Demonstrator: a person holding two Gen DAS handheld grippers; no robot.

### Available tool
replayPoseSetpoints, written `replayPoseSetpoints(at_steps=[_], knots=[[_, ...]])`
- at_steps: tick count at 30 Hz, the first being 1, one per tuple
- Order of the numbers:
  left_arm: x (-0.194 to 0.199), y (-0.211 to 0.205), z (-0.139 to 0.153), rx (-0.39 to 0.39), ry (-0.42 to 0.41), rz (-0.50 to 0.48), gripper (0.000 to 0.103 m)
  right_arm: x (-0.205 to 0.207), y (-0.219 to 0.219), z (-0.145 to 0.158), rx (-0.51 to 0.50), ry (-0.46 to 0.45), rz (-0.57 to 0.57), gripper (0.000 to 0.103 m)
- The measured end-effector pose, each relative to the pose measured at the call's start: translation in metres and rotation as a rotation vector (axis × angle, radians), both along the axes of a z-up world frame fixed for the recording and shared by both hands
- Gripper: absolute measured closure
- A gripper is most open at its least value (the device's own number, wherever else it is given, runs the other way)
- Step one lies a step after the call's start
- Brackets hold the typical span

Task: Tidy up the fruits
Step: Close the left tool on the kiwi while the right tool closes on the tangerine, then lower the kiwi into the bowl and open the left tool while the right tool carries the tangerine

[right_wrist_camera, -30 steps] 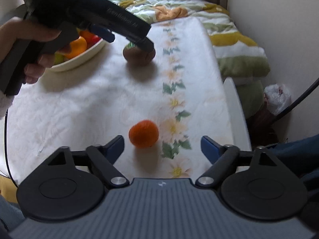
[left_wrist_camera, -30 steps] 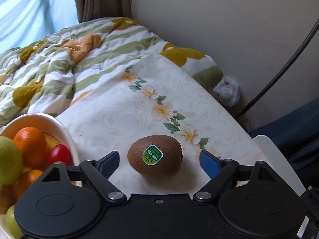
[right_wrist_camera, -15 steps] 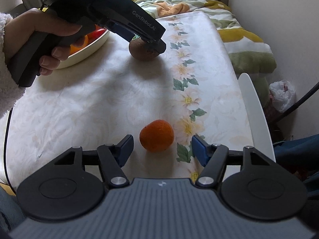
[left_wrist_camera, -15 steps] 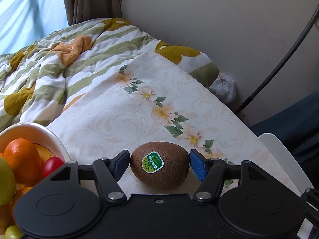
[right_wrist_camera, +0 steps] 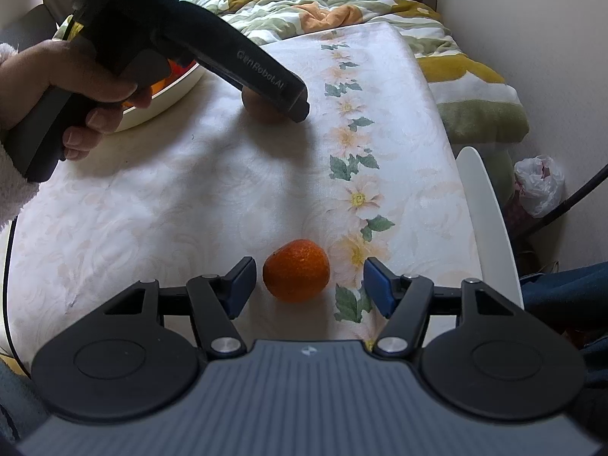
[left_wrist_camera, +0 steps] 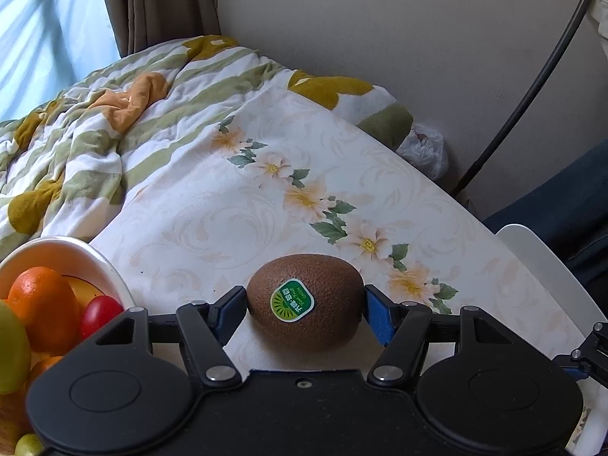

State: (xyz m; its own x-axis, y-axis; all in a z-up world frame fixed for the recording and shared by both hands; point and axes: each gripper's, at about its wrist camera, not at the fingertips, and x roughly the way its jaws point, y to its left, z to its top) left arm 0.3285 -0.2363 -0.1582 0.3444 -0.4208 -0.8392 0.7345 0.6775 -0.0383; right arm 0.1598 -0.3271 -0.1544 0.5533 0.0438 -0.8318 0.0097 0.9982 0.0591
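In the left wrist view, the left gripper [left_wrist_camera: 304, 304] sits at the bottom centre of the frame with its blue fingers [left_wrist_camera: 231, 313] pinching a brown kiwi [left_wrist_camera: 304, 300] from both sides; the pads touch its flanks, having closed in on it within the last second. The kiwi rests on the flowered cloth of the counter [left_wrist_camera: 228, 209], sticker facing the camera, so the grip lies across its long axis, likely to keep an egg-shaped fruit from rolling out. At the lower left edge stands a white bowl [left_wrist_camera: 110, 269] that holds an orange, a small red fruit and green fruit: judging by the task, that is where the kiwi is meant to go, and it is near. A striped blanket [left_wrist_camera: 114, 114] fills the upper left. In the right wrist view, the right gripper [right_wrist_camera: 307, 285] is at the bottom centre, its fingers [right_wrist_camera: 239, 285] spread on either side of a small tangerine [right_wrist_camera: 296, 269] on the cloth, with gaps showing on both sides, wider on the right; they have just been closing but do not yet press it. In the upper left, a hand [right_wrist_camera: 76, 87] holds the other gripper angled down over the kiwi, beside the bowl.
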Motion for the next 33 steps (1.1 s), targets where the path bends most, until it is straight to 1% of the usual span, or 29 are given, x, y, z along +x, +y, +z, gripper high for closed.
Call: replayPoseSetpoints(at_steps=[4, 10, 11, 12, 13, 16, 18, 23, 27, 30, 33], knots=[[-0.001, 0.0, 0.001, 0.003, -0.004, -0.002, 0.033, -0.001, 0.0, 0.0, -0.002, -0.002, 0.0, 0.027], [-0.007, 0.003, 0.002, -0.009, 0.007, 0.012, 0.033, -0.003, 0.0, 0.001, 0.0, -0.004, 0.0, 0.035], [-0.008, 0.004, 0.003, -0.012, 0.008, 0.016, 0.034, -0.003, 0.0, 0.001, 0.005, -0.006, 0.003, 0.039], [-0.01, 0.005, 0.004, -0.016, 0.008, 0.021, 0.034, -0.003, 0.0, 0.002, 0.014, -0.008, 0.01, 0.047], [-0.012, 0.007, 0.006, -0.021, 0.006, 0.026, 0.034, -0.003, 0.0, 0.003, 0.028, -0.011, 0.021, 0.052], [-0.017, 0.011, 0.014, -0.038, -0.005, 0.043, 0.034, -0.003, 0.003, 0.005, 0.01, -0.014, 0.039, 0.052], [-0.022, 0.015, 0.021, -0.051, -0.015, 0.059, 0.034, -0.004, 0.002, 0.008, 0.018, -0.023, 0.042, 0.052], [-0.034, 0.029, 0.042, -0.093, -0.038, 0.118, 0.034, -0.007, 0.003, 0.02, 0.012, -0.045, 0.073, 0.052], [-0.051, 0.043, 0.064, -0.147, -0.047, 0.189, 0.034, -0.01, 0.003, 0.033, 0.01, -0.068, 0.105, 0.052], [-0.069, 0.053, 0.082, -0.173, -0.08, 0.239, 0.034, -0.011, 0.002, 0.045, 0.002, -0.089, 0.141, 0.052], [-0.086, 0.064, 0.099, -0.206, -0.105, 0.309, 0.034, -0.013, 0.002, 0.059, -0.013, -0.118, 0.19, 0.052]])
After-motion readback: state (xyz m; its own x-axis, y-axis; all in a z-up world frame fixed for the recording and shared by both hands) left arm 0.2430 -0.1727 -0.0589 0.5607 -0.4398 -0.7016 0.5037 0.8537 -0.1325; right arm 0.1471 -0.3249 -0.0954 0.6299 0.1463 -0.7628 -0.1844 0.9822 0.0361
